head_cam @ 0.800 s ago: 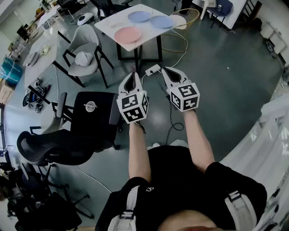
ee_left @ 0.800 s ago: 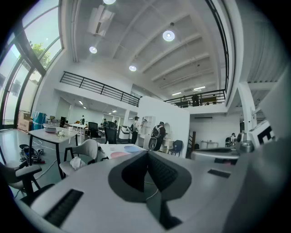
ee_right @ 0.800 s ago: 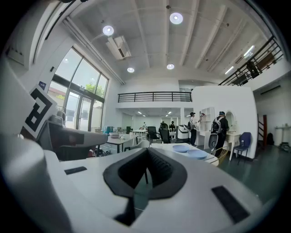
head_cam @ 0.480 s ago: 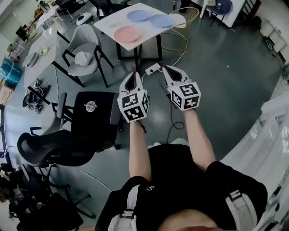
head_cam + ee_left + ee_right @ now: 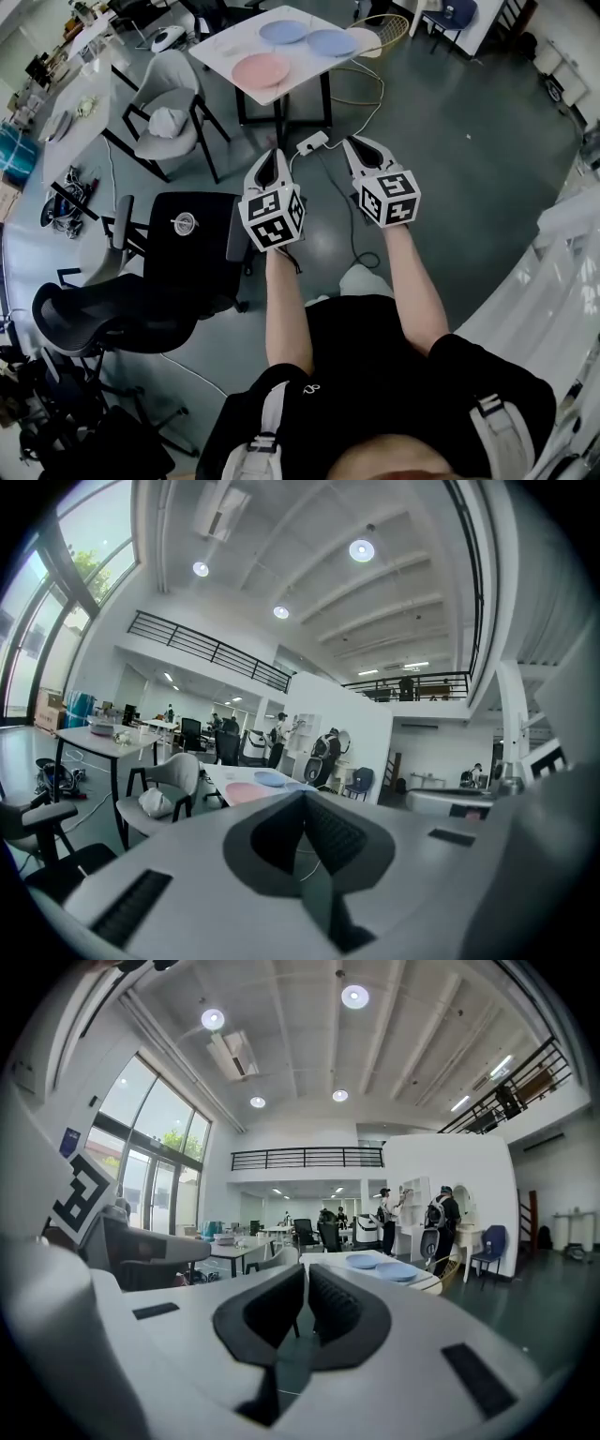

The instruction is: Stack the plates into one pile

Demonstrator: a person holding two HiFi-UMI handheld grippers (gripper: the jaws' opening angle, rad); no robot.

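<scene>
Three plates lie unstacked on the white square bench [image 5: 220,52] — round pink plate [image 5: 262,69], round blue plate [image 5: 286,32], second blue plate [image 5: 331,42] — well ahead of us. Left tongs [image 5: 277,157] and right tongs [image 5: 356,146] pressed together, empty; nothing within reach, we judge. White power strip [image 5: 312,142], grey chair [image 5: 183,80] flank our path.

A square white table [image 5: 305,70] on dark legs stands on the grey floor [image 5: 450,141]. Three plates lie flat on its top, unstacked. A pink plate [image 5: 262,69] lies at the near edge. A blue plate [image 5: 285,32] and a second blue plate [image 5: 331,42] lie side by side behind it.
</scene>
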